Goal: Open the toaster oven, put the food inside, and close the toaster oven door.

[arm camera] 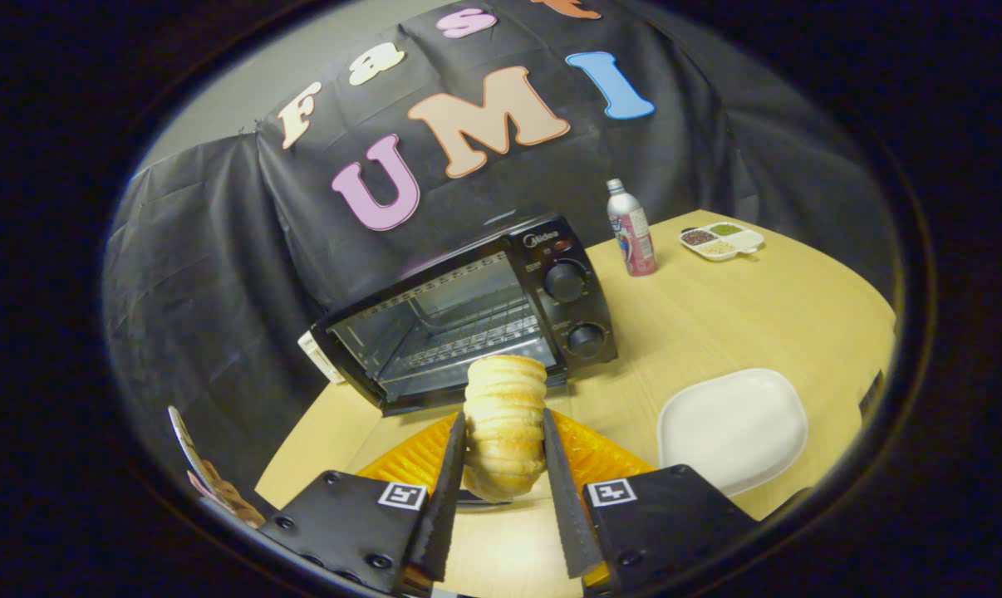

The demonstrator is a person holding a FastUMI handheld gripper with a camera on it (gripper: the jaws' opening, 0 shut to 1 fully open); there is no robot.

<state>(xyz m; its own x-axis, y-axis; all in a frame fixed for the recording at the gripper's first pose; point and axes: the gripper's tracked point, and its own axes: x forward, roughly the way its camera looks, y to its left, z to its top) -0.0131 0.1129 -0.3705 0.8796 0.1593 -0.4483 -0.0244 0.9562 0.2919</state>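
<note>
A ridged golden bread roll stands upright between my fingers, and my gripper is shut on it, both fingers pressing its sides. The roll is held above an orange ridged tray on the wooden table. Just beyond the roll sits the black toaster oven, tilted in my view. Its glass door hangs down and open toward me, and the wire rack inside is visible. Two knobs are on its right panel.
A white square plate lies to the right of the fingers. Farther back stand a bottle and a divided dish of beans. A white plug-like item sits left of the oven. The table edge runs near the left.
</note>
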